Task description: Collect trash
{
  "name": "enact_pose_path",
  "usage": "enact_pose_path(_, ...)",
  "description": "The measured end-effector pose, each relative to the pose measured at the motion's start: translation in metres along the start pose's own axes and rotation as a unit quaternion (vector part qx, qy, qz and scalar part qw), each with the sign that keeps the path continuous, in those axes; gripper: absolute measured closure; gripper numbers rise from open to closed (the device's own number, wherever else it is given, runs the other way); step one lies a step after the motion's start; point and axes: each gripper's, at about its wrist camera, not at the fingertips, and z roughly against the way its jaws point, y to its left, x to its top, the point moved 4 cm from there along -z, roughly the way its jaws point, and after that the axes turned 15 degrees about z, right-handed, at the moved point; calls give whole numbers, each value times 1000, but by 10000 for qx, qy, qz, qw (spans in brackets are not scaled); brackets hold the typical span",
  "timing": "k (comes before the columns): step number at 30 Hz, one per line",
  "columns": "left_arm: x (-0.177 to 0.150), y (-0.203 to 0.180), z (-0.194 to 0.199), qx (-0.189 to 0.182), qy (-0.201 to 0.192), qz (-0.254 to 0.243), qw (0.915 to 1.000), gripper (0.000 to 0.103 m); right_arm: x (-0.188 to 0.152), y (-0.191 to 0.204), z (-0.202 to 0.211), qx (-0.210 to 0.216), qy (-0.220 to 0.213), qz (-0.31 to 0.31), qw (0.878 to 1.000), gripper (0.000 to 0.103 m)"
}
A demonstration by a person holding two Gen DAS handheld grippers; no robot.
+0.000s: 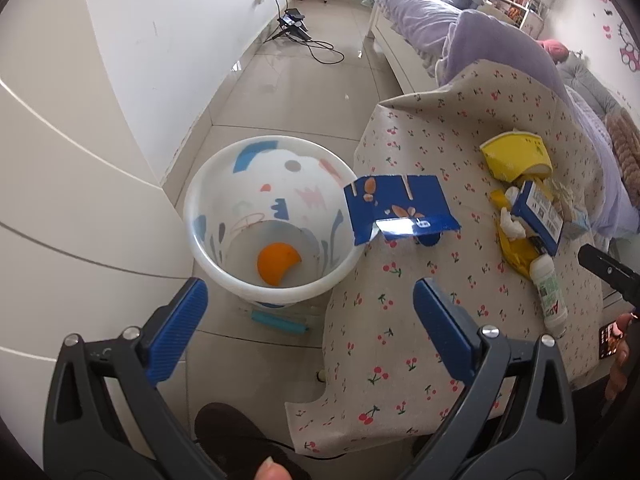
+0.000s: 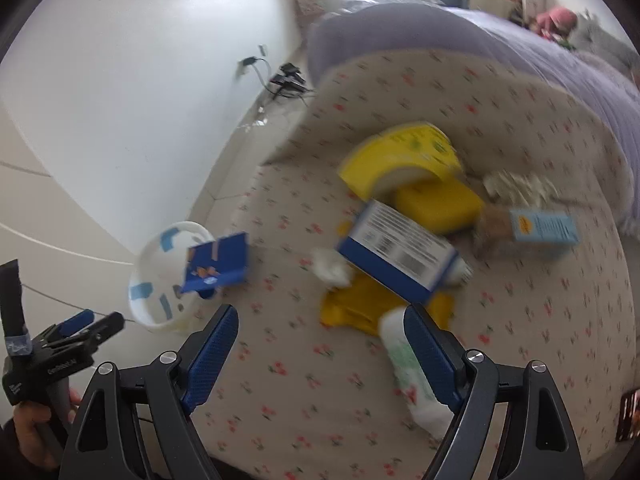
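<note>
Bedroom, tiled floor (image 1: 288, 92), bed with purple cover (image 1: 492, 36) behind. Cherry-print cloth covered the surface (image 1: 400, 320). White patterned bin (image 1: 224, 264) stood on the floor just beside the surface's edge, an orange peel (image 1: 277, 263) at its bottom. Flattened blue carton (image 1: 396, 206) lay at the surface edge, overhanging the bin rim. Trash pile sat farther along the surface: yellow wrapper (image 2: 404, 156), blue-white box (image 2: 396, 248) on top of yellow bag (image 2: 352, 304), crumpled tissue (image 2: 330, 266), light blue carton (image 2: 544, 226), white bottle (image 2: 412, 376) lying on its side nearest the camera. Left tool (image 1: 310, 308) was wide, nothing between its pads, hovering over the bin and surface edge. Right tool (image 2: 320, 340) was wide too, empty, with the white bottle just behind its right pad; that view was blurred.
</note>
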Motion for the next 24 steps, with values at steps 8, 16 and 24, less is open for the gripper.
enact_pose_path(8, -16, -4, -1, 19, 184, -310, 9993, 1, -40, -50, -10, -317, 365, -531, 9974, 17)
enact_pose_path(16, 6, 27, 2, 161, 255, 495, 9983, 1, -32, -53, -5, 16, 55, -848, 9964, 17)
enact_pose_path(24, 42, 54, 16, 357, -278, 1048, 9935, 1, 20, 11, -18, 380, -309, -139, 9987, 32)
